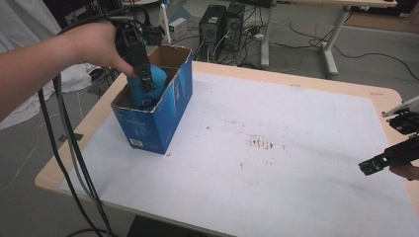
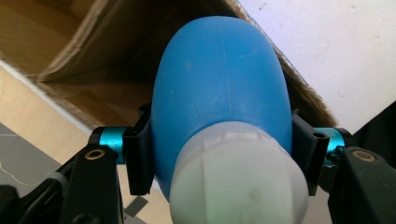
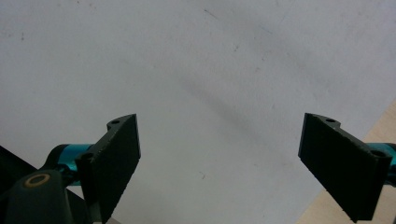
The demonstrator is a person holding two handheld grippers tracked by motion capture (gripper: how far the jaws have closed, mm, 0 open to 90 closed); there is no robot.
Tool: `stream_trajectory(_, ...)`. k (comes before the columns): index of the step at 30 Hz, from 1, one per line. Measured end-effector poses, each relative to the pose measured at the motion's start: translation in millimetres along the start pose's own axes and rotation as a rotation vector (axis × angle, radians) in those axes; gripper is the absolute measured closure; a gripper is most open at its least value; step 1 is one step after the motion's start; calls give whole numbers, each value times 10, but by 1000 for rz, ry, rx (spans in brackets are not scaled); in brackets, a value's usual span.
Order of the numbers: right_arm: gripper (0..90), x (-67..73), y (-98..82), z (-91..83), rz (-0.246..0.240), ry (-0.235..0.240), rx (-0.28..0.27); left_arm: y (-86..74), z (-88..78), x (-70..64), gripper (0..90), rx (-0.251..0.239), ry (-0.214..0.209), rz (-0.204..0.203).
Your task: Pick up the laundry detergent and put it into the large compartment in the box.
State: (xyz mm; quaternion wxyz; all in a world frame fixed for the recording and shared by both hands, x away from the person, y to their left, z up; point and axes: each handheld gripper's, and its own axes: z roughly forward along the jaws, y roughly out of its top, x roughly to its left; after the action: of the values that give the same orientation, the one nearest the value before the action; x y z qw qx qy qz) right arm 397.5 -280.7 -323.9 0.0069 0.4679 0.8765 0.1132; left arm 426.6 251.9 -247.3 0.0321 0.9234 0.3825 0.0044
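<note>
Two tongs in use: left tongs clamped a blue bottle inside the open blue box; right tongs hung wide over the desk.

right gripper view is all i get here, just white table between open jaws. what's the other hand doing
Observer: The left gripper is shut on a blue bottle with a pale cap, its pads pressing on the bottle's two sides.
Operator: where is that bottle
Observer: In the high view it is partly inside an open blue cardboard box, with its upper part above the rim.
Operator: and where's the box from me
Observer: At the table's far left corner; your right gripper is at the right edge, well apart from it.
Operator: anything between us
Observer: Just the white mat with some faint reddish stains near its middle.
</note>
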Motion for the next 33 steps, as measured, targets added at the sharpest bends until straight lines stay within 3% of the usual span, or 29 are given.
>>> stream_trajectory(15, 121, -4, 7, 7, 6, -1, 3, -56, 281, -41, 379, 9, 20, 10)
stream_trajectory(33, 120, -6, -4, 4, 9, -2, 3, -60, 299, -61, 375, -10, 25, 12)
